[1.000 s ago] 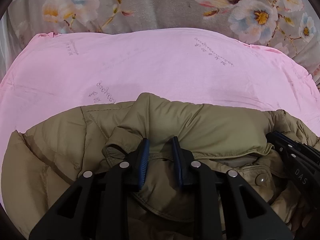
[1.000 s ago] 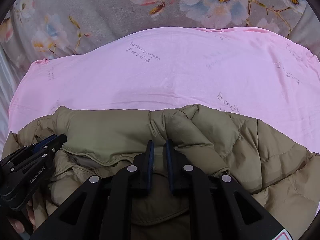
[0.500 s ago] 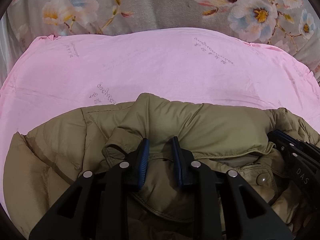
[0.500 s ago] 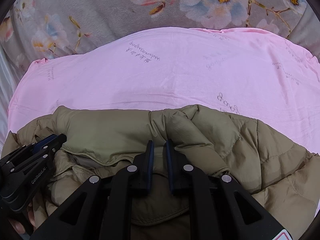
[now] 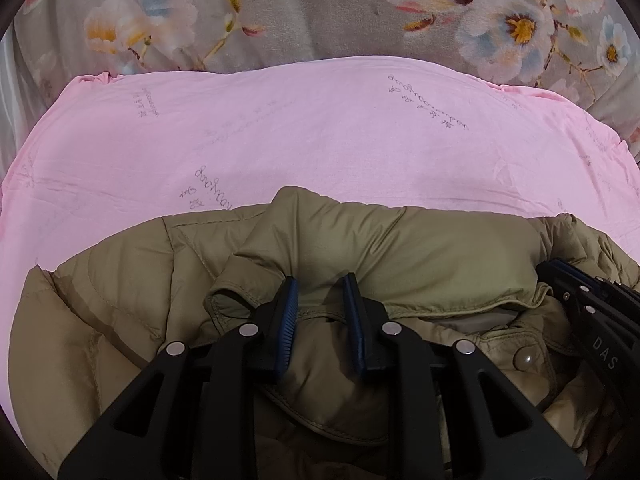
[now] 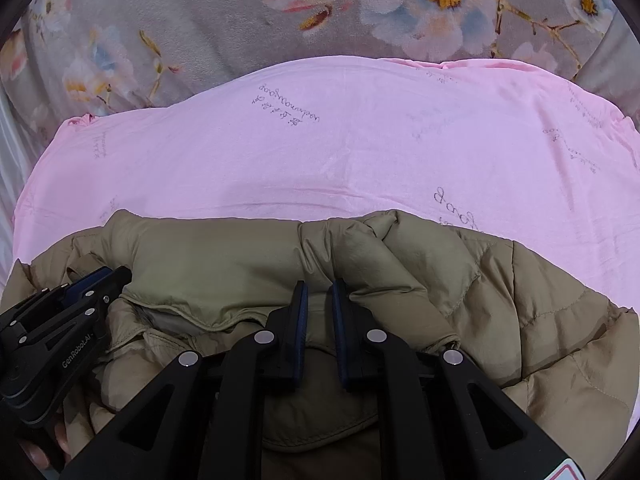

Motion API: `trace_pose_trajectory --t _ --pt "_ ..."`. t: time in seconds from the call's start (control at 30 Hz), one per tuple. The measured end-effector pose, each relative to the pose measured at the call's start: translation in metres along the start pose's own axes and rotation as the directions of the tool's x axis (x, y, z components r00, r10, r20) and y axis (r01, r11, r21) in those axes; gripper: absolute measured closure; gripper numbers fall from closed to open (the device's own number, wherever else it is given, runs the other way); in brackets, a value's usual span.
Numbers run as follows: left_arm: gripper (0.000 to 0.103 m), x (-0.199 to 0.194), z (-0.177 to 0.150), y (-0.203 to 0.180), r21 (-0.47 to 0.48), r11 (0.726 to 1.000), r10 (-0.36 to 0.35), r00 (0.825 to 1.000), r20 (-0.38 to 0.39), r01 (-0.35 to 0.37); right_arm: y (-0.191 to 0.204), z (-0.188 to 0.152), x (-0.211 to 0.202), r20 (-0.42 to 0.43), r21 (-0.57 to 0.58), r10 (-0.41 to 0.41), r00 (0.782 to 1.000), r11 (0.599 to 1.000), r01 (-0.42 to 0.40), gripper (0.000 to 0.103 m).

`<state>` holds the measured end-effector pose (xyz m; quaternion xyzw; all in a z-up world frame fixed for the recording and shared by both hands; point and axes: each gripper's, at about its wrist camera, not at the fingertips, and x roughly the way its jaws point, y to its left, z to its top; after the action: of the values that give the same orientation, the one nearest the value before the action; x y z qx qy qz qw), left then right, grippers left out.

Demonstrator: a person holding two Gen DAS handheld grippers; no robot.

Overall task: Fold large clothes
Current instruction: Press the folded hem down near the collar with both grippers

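Note:
An olive-khaki padded jacket [image 5: 420, 252] lies bunched on a pink sheet [image 5: 320, 132], collar area toward me. My left gripper [image 5: 320, 286] is shut on a fold of the jacket near the collar, fabric pinched between its blue pads. My right gripper [image 6: 319, 290] is shut on another fold of the same jacket [image 6: 500, 300], on its right side. Each gripper shows at the edge of the other's view: the right one in the left wrist view [image 5: 592, 320], the left one in the right wrist view [image 6: 64, 320]. A snap button [image 5: 524, 358] shows on the jacket front.
The pink sheet [image 6: 360, 152] with faint script print covers the bed beyond the jacket. A grey floral blanket [image 5: 320, 12] lies past the sheet's far edge and also shows in the right wrist view [image 6: 200, 32].
Both grippers keep their hold on the jacket. The left view has shifted very slightly; the jacket and sheet look almost unchanged.

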<state>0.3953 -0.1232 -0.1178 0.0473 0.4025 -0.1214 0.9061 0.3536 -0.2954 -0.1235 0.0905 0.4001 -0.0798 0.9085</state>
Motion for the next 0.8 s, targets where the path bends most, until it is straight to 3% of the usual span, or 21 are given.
trace_pose_trajectory --t 0.57,0.63,0.7,0.77,0.8 --pt "0.081 0.001 0.0 -0.005 0.023 0.999 0.033 0.999 0.002 -0.033 0.009 0.0 0.001 0.002 -0.034 -0.053 0.999 0.998 0.053 0.092" --pt "0.08 0.001 0.001 -0.004 0.017 1.0 0.025 1.0 0.002 -0.025 0.007 0.0 0.0 0.003 -0.024 -0.037 0.999 0.999 0.037 0.092" --pt "0.079 -0.002 0.0 0.003 -0.012 1.0 -0.009 1.0 0.005 0.01 -0.004 0.0 -0.006 0.011 0.021 0.028 1.0 0.999 -0.028 0.091" --pt "0.077 -0.015 -0.003 0.015 -0.059 0.997 -0.053 0.999 -0.001 0.053 -0.017 -0.007 -0.032 0.025 0.093 0.063 0.998 0.994 -0.065 0.089" --pt "0.068 -0.026 -0.007 0.02 -0.071 0.996 -0.058 0.998 -0.009 0.057 -0.027 -0.015 -0.058 0.061 0.134 0.094 0.994 0.986 -0.101 0.083"
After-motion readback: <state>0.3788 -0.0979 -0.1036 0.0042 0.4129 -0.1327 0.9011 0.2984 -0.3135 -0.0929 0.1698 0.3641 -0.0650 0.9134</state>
